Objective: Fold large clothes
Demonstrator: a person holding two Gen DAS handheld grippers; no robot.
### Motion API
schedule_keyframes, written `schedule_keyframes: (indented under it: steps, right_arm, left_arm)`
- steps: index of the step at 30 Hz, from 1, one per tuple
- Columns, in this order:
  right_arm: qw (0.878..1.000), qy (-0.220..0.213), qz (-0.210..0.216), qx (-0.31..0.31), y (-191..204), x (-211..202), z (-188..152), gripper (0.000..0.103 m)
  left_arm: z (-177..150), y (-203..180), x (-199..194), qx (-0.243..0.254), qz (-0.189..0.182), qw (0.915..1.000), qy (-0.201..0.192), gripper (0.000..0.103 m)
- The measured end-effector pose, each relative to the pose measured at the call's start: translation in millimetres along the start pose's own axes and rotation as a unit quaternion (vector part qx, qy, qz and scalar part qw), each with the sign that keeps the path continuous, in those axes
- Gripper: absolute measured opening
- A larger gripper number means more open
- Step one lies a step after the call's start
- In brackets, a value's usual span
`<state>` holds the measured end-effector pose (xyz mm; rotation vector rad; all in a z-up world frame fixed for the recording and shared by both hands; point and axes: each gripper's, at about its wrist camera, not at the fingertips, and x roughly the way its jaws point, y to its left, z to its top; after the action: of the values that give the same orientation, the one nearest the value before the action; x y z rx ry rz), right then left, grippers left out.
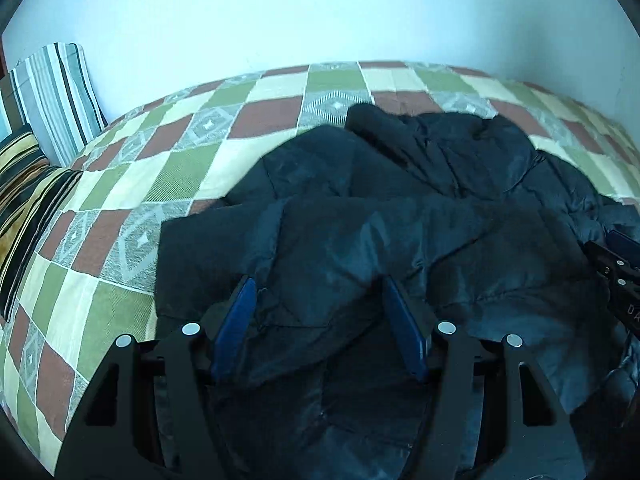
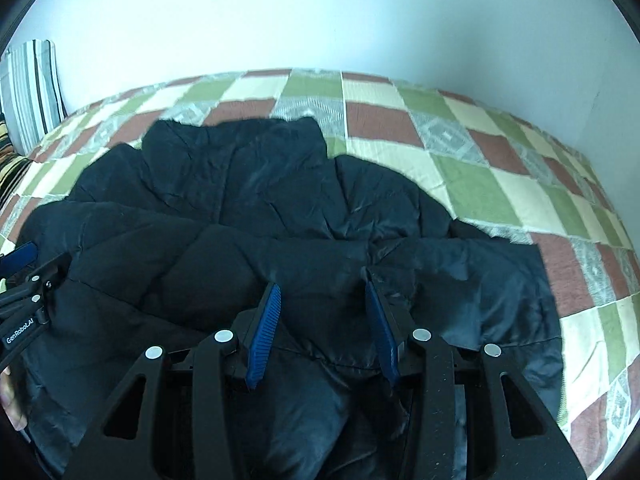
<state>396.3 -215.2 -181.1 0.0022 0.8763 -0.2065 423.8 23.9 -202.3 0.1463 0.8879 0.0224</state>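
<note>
- Jacket (image 1: 360, 216), dark and puffy, lies crumpled on the bed, on top of the checked bedspread (image 1: 132, 184); seen first from my left wrist camera.
- My left tongs (image 1: 318, 284) sit over the near part of the jacket, blue pads (image 1: 236, 320) spread wide apart, released, fabric bulging up between them but not pinched.
- Jacket fabric touches or nearly touches both pads; I cannot tell which.
- A sleeve-like fold runs across the middle of the jacket, and a rumpled collar end lies toward the wall (image 1: 280, 12).
- Striped pillow (image 1: 56, 96) stands upright against the wall at far left; a second striped cushion (image 1: 24, 184) lies just below it on the bed.
- My right tongs (image 1: 616, 272) show at the right edge, resting on the jacket; their state is not readable from here.

- Right wrist camera: the jacket (image 2: 256, 208) fills the centre and left, spread over the bedspread (image 2: 480, 168), its near edge under my tool.
- My right tongs (image 2: 320, 288) are released, ribbed blue pads (image 2: 264, 332) well apart, with a ridge of fabric rising between them, ungripped.
- A flat panel of the jacket reaches out to the right of the tongs.
- My left tongs (image 2: 20, 260) appear at the left edge over the jacket.
- The striped pillow (image 2: 32, 88) stands at far left against the wall (image 2: 320, 12).
</note>
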Motion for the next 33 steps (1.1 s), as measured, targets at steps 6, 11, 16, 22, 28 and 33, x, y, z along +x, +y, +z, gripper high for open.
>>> schedule_keyframes:
  steps: [6, 11, 16, 22, 28, 33]
  right_arm:
    - [1.0, 0.009, -0.002, -0.009, 4.0, 20.2, -11.2, 0.048]
    - [1.0, 0.001, -0.008, -0.011, 5.2, 14.0, -6.6, 0.048]
    - [1.0, -0.029, 0.004, 0.0, 0.8, -28.9, -7.7, 0.049]
    - [1.0, -0.01, 0.011, -0.012, 6.6, -37.9, -31.0, 0.049]
    - [1.0, 0.007, 0.01, -0.008, 6.8, -16.5, -47.2, 0.053]
    - [1.0, 0.003, 0.008, -0.008, 7.2, -8.3, -53.2, 0.053]
  left_arm:
    - [-13.7, -3.4, 17.8, -0.001, 0.004, 0.9999, 0.011, 0.067]
    - [-10.6, -4.2, 12.7, 0.005, 0.013, 0.9998, 0.011, 0.067]
    - [-14.9, -2.7, -30.2, -0.018, -0.006, 0.9998, -0.008, 0.066]
    - [-33.3, -22.2, -30.6, 0.002, -0.019, 0.9998, 0.001, 0.066]
    - [-40.5, -21.2, -8.6, -0.008, -0.026, 0.9993, 0.024, 0.069]
    - [-45.2, -26.0, 0.3, -0.002, -0.017, 0.9996, 0.023, 0.071]
